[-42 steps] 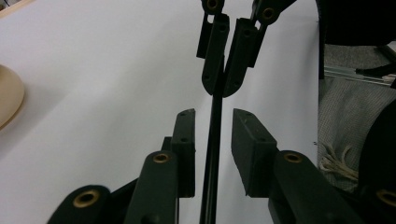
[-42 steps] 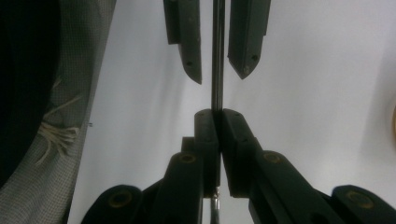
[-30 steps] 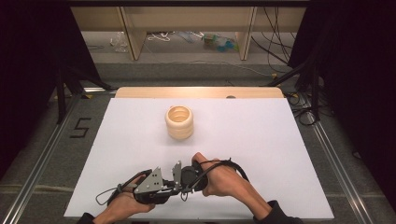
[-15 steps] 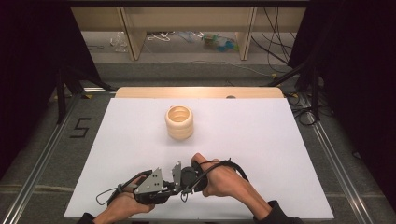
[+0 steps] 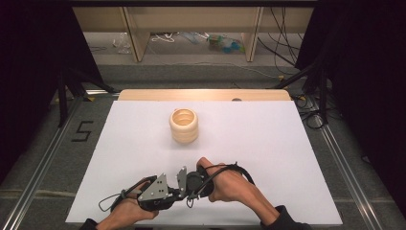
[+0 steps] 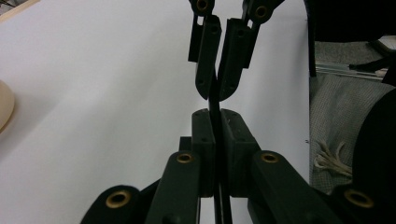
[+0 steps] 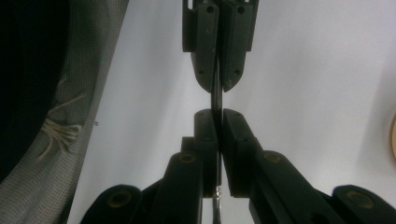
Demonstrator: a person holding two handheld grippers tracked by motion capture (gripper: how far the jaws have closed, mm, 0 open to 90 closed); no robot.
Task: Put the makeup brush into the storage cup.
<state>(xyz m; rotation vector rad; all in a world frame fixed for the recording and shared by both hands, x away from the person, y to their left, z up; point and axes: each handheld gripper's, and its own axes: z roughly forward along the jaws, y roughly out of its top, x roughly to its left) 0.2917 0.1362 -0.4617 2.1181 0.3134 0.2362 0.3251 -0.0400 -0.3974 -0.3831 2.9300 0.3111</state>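
Near the table's front edge my two grippers face each other tip to tip. A thin black strip (image 6: 214, 100) runs straight between both pairs of jaws. My left gripper (image 6: 215, 114) is shut on one end of it; its jaws have just been closing on the strip. My right gripper (image 7: 217, 114) is shut on the other end of the strip (image 7: 217, 100). In the high view the left gripper (image 5: 172, 191) and the right gripper (image 5: 186, 187) meet between the person's hands. A beige stack of wooden rings (image 5: 184, 125) stands upright at mid table, well beyond the grippers.
The white table top (image 5: 287, 158) spreads wide around the hands, with a wooden strip (image 5: 206, 94) along its far edge. Grey floor and metal rails (image 5: 43, 153) flank the table. A shelf with cables (image 5: 191, 38) stands behind it.
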